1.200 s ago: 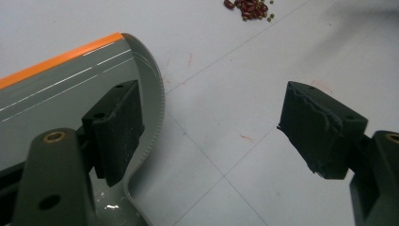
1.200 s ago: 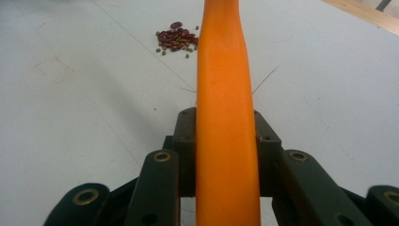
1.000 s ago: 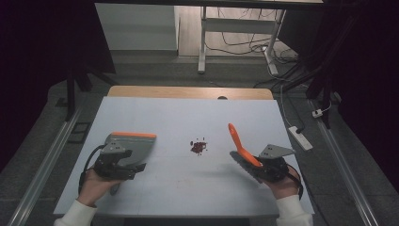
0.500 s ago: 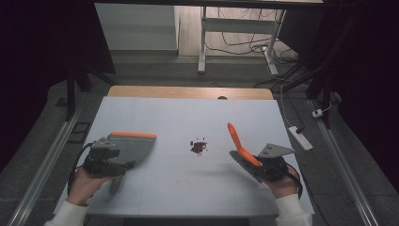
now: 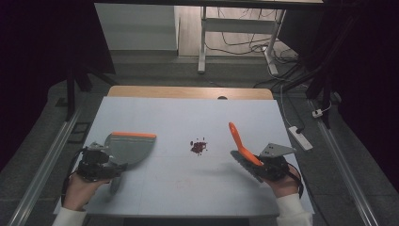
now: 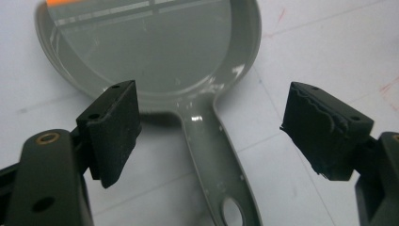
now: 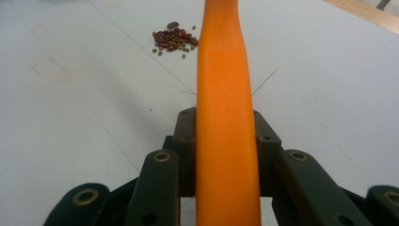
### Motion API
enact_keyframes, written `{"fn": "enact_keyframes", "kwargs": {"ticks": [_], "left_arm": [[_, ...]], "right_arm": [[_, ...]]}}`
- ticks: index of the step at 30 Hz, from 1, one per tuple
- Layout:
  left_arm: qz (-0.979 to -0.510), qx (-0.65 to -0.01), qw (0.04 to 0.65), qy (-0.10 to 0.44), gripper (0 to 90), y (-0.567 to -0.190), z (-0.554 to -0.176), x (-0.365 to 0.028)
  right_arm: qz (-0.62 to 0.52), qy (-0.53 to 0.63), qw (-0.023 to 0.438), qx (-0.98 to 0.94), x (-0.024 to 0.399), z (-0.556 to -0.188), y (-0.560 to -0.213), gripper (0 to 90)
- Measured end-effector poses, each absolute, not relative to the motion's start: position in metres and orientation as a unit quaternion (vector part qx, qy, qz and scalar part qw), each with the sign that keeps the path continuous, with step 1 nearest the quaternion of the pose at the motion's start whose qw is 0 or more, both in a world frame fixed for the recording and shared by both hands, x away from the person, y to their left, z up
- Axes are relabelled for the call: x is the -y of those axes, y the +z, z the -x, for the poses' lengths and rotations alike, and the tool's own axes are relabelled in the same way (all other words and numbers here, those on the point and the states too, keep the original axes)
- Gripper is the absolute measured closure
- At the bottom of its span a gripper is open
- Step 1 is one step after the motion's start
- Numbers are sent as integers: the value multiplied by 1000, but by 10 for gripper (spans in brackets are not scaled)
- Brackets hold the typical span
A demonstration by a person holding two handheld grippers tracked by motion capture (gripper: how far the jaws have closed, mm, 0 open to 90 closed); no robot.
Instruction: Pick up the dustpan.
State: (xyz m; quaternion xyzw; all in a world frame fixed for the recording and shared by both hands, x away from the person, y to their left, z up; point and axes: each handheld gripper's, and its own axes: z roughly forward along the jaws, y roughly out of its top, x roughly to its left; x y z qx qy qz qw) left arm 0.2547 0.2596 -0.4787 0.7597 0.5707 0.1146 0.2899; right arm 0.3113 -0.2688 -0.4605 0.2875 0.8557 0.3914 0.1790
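A grey dustpan (image 5: 131, 148) with an orange front lip lies flat on the white table (image 5: 164, 110) at the left. My left gripper (image 5: 102, 162) hovers at its rear, open. In the left gripper view the dustpan's handle (image 6: 217, 162) lies on the table between the wide-apart jaws of my left gripper (image 6: 211, 136), and neither pad touches it. My right gripper (image 5: 258, 165) is shut on the orange handle of a brush (image 5: 238, 141), which slants up and away, bristles low by the gripper. A small pile of red beans (image 5: 199, 146) sits mid-table, ahead of the brush (image 7: 225, 94) and my right gripper (image 7: 225, 129).
A wooden strip (image 5: 188, 92) borders the table's far edge. Beyond it a desk frame (image 5: 203, 42) and cables lie on the floor. A white power strip (image 5: 299, 137) rests off the table's right side. Metal rails (image 5: 47, 160) run along both sides.
My left hand and gripper have shifted left and toward the near edge, and the dustpan's handle now shows beside it. The right gripper and brush have stayed put.
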Motion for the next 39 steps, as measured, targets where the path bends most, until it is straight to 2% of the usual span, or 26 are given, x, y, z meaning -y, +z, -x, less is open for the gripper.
{"fn": "enact_keyframes", "kwargs": {"ticks": [10, 23, 28, 39], "left_arm": [[-769, -581, 250, 92, 188, -501, -260, -253], [-763, -595, 243, 74, 189, -516, -268, -254], [-758, -597, 249, 82, 222, -519, -270, -253], [-736, -618, 265, 79, 374, -526, -274, -256]], "right_arm": [[-282, 393, 182, -856, 265, -312, -459, 698], [-282, 389, 180, -858, 265, -311, -460, 698], [-281, 387, 180, -859, 265, -311, -461, 698], [-283, 387, 181, -859, 266, -311, -461, 697]]}}
